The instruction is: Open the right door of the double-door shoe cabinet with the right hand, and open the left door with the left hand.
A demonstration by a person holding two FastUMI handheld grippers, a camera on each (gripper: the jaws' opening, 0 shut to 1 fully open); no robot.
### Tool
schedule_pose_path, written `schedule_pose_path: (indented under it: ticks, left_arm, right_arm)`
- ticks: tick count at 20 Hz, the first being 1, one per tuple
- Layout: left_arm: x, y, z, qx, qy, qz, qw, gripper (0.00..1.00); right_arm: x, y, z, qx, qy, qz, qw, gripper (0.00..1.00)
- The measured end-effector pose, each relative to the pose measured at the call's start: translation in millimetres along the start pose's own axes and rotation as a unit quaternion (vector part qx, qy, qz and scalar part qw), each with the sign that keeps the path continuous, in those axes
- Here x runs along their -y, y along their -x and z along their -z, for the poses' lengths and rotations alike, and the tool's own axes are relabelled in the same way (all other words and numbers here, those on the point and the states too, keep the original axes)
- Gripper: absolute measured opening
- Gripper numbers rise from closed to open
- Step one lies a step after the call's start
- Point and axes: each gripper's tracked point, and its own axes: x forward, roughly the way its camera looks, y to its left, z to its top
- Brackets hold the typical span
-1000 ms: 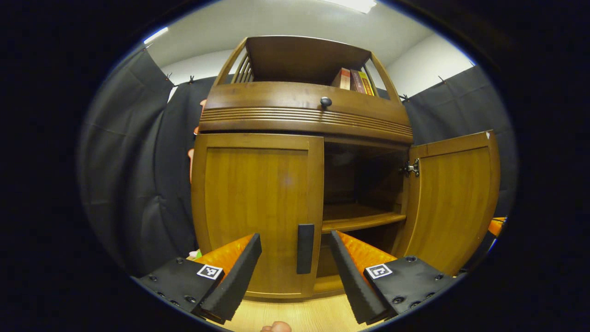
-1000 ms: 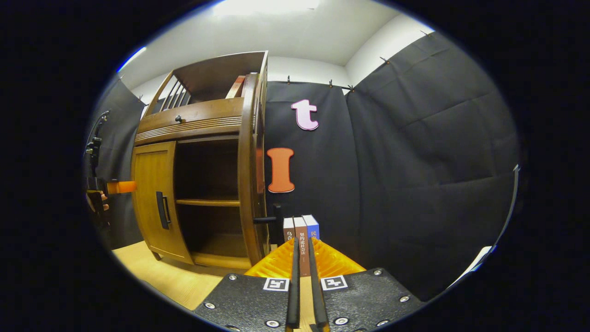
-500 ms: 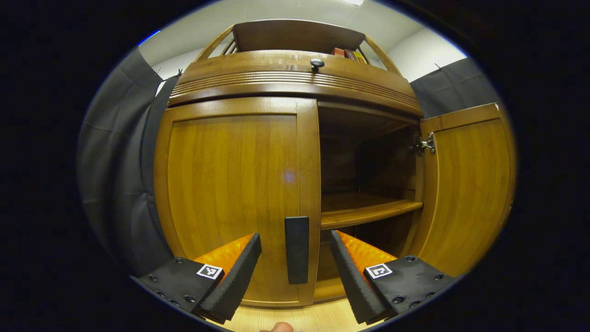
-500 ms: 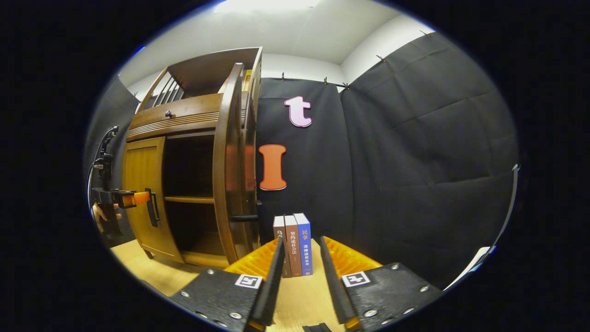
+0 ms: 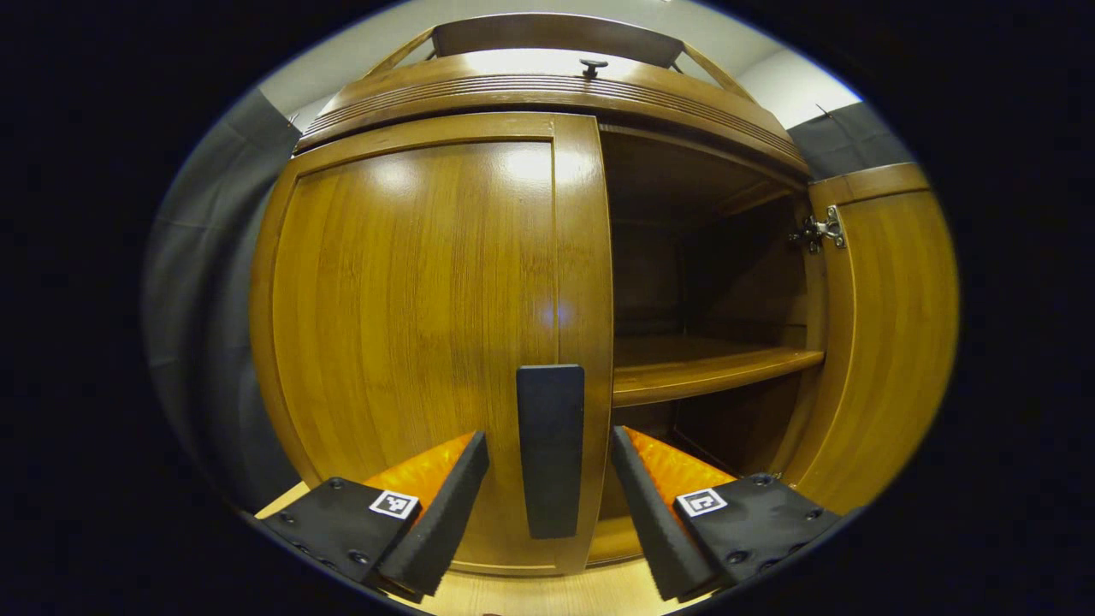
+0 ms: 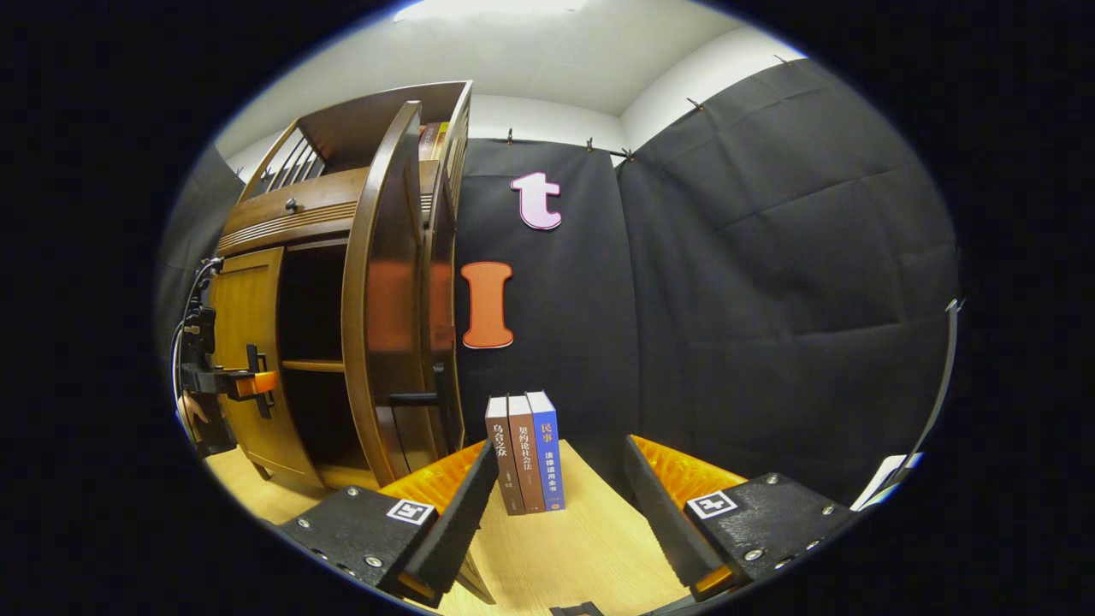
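Note:
The wooden shoe cabinet [image 5: 547, 85] looms close in the left gripper view. Its left door [image 5: 411, 325] is closed, with a black vertical handle [image 5: 550, 449] at its inner edge. My left gripper [image 5: 549, 505] stands open, its fingers on either side of that handle without touching it. The right door [image 5: 881, 334] is swung wide open, baring a dark interior and a shelf [image 5: 701, 368]. In the right gripper view the right door [image 6: 381, 299] stands edge-on with its handle [image 6: 415, 399] sticking out. My right gripper [image 6: 556, 505] is open and empty, clear of the door. The left gripper [image 6: 239, 383] appears at the left door.
Three upright books [image 6: 523, 452] stand on the light wooden floor [image 6: 582, 547] in front of my right gripper, beside the open door. Black cloth walls [image 6: 770, 299] close in the booth. A drawer with a round knob [image 5: 590, 65] runs above the doors.
My left gripper moved closer until the left door's handle sits between its open fingers. My right gripper went from shut to open and drew away from the right door's handle.

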Motion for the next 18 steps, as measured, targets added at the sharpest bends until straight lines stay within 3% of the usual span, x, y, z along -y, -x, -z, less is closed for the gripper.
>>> schedule_pose_path:
  ticks: [3,5,9,11,12,14,15,16,17,18]
  left_arm:
    - [1,-1,2,-0.005,0.007,0.002,1.0,0.79]
    - [2,-4,6,-0.005,0.015,0.003,1.0,0.63]
    - [4,0,6,-0.006,0.022,0.016,1.0,0.41]
    - [6,5,6,-0.006,0.03,0.018,0.999,0.36]
    - [4,11,8,-0.006,0.033,0.02,0.999,0.33]
    - [4,19,7,-0.007,0.028,0.033,0.999,0.29]
    - [5,26,7,-0.007,0.028,0.039,0.999,0.29]
    - [5,32,8,-0.008,0.029,0.045,0.999,0.29]
    - [3,37,7,-0.008,0.029,0.05,0.998,0.29]
    - [2,44,7,-0.01,0.029,0.054,0.998,0.3]
  right_arm:
    - [-5,3,-2,0.002,-0.01,-0.009,1.0,0.92]
    - [-6,3,-4,0.005,-0.009,-0.01,1.0,0.92]
    - [-7,5,-4,0.005,0.005,-0.007,1.0,0.92]
    - [-12,11,-4,0.003,0.003,-0.013,1.0,0.92]
    - [-13,13,-4,0.002,0.001,-0.014,1.0,1.0]
    - [-16,17,-6,0.0,0.001,-0.014,1.0,1.0]
    - [-18,20,-7,0.0,0.002,-0.014,1.0,0.92]
    - [-20,24,-9,0.0,0.002,-0.013,1.0,0.92]
    - [-24,26,-10,-0.002,0.004,-0.013,1.0,1.0]
    - [-28,29,-13,-0.002,0.005,-0.014,1.0,1.0]
